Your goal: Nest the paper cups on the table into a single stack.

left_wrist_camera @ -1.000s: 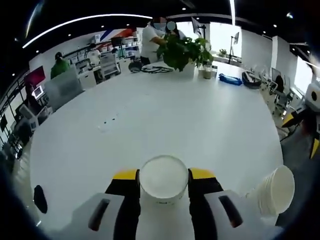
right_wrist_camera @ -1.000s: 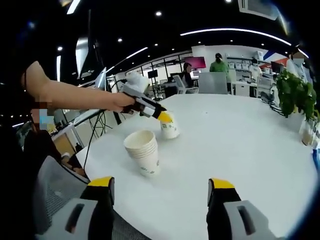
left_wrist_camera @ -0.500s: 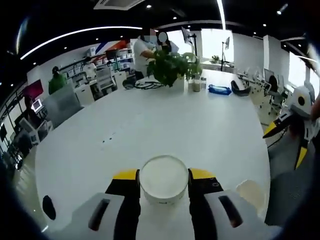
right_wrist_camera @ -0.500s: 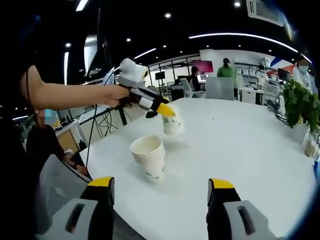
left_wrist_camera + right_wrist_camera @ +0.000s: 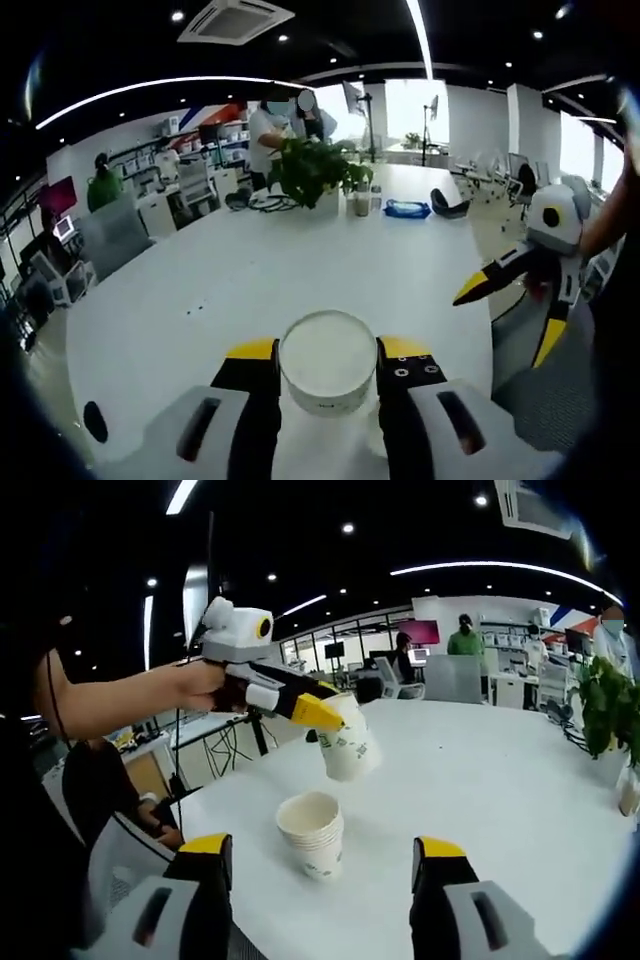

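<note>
Looking down your left gripper (image 5: 327, 365): fingers clamp a white paper cup (image 5: 328, 360), mouth up, above the white worktop (image 5: 300, 270); plant (image 5: 315, 168) at far side. Right gripper view: your right gripper (image 5: 318, 865) fingers spread, nothing between; cup stack (image 5: 312, 832) upright on worktop, held cup tilted above it.

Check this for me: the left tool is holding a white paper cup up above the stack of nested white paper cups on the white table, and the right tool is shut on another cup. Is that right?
Not quite. The right tool is open and holds nothing; the right gripper view shows its jaws spread apart with only the table between them. The rest stands: the left tool holds a white paper cup above the stack of nested white paper cups on the white table.
</note>
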Demonstrator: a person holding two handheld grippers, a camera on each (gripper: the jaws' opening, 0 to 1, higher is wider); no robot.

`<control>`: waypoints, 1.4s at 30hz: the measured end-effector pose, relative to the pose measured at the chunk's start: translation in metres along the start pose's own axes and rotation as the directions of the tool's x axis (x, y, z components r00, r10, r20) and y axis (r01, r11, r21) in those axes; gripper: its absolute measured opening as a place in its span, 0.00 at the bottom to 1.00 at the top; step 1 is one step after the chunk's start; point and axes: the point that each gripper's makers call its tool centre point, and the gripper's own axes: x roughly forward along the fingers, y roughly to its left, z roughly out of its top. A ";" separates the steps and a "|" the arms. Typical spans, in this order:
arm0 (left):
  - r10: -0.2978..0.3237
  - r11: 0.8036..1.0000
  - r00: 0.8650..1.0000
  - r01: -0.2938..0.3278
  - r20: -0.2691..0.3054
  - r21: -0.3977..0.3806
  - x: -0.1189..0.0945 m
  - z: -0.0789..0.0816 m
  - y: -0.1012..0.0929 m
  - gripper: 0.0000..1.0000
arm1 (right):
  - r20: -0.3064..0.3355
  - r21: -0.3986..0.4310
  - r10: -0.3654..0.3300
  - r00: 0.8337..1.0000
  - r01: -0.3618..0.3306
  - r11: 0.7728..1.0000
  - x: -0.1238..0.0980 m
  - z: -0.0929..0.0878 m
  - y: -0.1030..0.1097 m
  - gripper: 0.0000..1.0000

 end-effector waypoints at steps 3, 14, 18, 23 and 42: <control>-0.013 1.000 1.000 0.013 0.007 0.007 -0.006 0.005 -0.013 0.36 | 0.001 0.000 0.018 1.000 -0.018 1.000 0.001 0.001 0.003 0.72; -0.047 0.999 0.997 0.046 0.054 0.017 -0.025 0.022 -0.052 0.36 | 0.027 0.014 0.064 0.998 -0.065 0.998 0.000 0.010 0.009 0.70; -0.066 0.997 0.995 0.064 0.077 0.031 -0.031 0.029 -0.066 0.36 | 0.022 0.004 0.086 0.996 -0.086 0.996 0.000 0.012 0.012 0.68; -0.082 0.996 0.993 0.079 0.086 0.037 -0.036 0.032 -0.077 0.36 | 0.023 -0.005 0.116 0.993 -0.116 0.993 0.001 0.016 0.019 0.67; -0.169 0.984 0.972 0.176 0.163 -0.033 -0.052 0.034 -0.095 0.36 | 0.081 0.067 0.214 0.974 -0.219 0.973 0.001 0.033 0.034 0.57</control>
